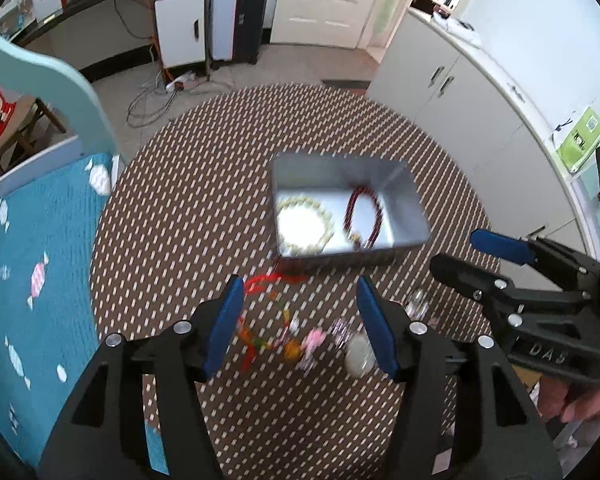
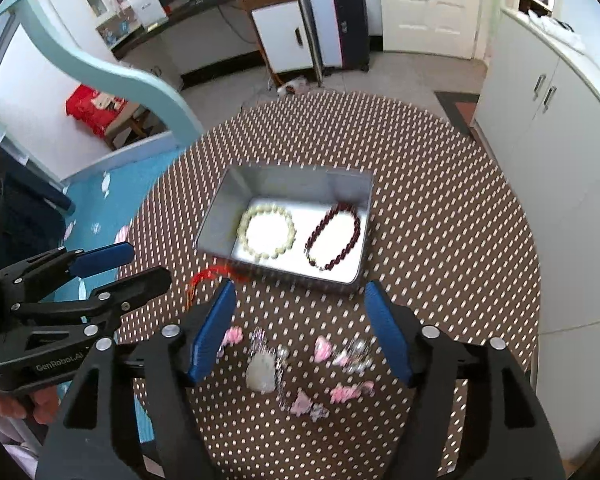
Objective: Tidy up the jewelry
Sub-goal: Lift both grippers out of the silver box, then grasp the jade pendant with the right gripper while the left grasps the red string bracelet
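Currently both grippers, left gripper (image 1: pixel 300 324) and right gripper (image 2: pixel 302 330), stand spread, pinching nothing. Pink bracelet (image 2: pixel 332 368) and coloured bracelet (image 1: pixel 268 328) lie loose before the tin (image 2: pixel 340 280). Risk: strands tangle, so one lift drags both.

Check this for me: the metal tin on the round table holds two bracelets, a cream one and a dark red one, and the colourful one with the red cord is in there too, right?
Not quite. The metal tin holds only the cream bracelet and the dark red bracelet. The colourful bracelet with the red cord lies outside it on the round table, as the left wrist view shows.
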`<move>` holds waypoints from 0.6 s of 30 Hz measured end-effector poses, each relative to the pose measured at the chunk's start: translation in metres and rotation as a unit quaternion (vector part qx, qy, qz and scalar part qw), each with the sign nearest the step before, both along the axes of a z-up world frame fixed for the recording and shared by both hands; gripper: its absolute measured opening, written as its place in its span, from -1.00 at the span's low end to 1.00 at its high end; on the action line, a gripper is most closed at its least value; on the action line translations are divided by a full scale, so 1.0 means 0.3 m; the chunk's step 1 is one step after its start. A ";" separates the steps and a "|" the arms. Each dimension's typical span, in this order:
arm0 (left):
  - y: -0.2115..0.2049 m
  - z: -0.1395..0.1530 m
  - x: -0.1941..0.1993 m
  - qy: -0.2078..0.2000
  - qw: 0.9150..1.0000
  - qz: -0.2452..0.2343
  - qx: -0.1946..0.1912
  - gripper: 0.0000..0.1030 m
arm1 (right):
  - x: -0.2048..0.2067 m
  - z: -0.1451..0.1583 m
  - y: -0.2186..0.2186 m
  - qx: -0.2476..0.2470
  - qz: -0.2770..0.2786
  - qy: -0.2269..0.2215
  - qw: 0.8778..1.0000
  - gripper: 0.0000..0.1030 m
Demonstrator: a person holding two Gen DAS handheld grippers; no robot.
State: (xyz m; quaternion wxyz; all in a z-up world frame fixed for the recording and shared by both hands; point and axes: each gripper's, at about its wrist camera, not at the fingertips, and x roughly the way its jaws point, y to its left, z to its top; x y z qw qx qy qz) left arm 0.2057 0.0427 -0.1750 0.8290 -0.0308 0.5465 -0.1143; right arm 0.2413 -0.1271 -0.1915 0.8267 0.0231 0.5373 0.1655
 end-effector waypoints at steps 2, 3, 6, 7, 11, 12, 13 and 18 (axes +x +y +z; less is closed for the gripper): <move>0.023 -0.029 -0.030 0.015 1.000 0.004 0.003 0.15 | -0.012 -0.021 0.015 -0.001 0.006 0.011 1.000 0.26; 0.034 -0.044 -0.042 0.022 1.000 0.006 0.004 0.15 | -0.022 -0.036 0.024 0.000 0.011 0.018 1.000 0.26; 0.063 -0.084 -0.076 0.042 0.999 0.014 0.001 0.15 | -0.054 -0.076 0.049 0.006 0.022 0.038 0.999 0.26; 0.072 -0.098 -0.087 0.048 0.999 0.016 0.000 0.15 | -0.066 -0.090 0.058 0.011 0.024 0.045 0.999 0.26; 0.103 -0.150 -0.113 0.070 0.997 0.023 0.005 0.15 | -0.104 -0.153 0.096 0.018 0.034 0.077 0.996 0.21; 0.111 -0.160 -0.116 0.074 0.997 0.025 0.004 0.15 | -0.113 -0.173 0.108 0.017 0.039 0.087 0.995 0.11; 0.119 -0.172 -0.119 0.080 0.996 0.028 0.002 0.15 | -0.118 -0.186 0.112 0.019 0.041 0.093 0.995 0.02; 0.154 -0.221 -0.129 0.106 0.994 0.038 0.001 0.15 | -0.133 -0.239 0.141 0.025 0.043 0.122 0.991 -0.15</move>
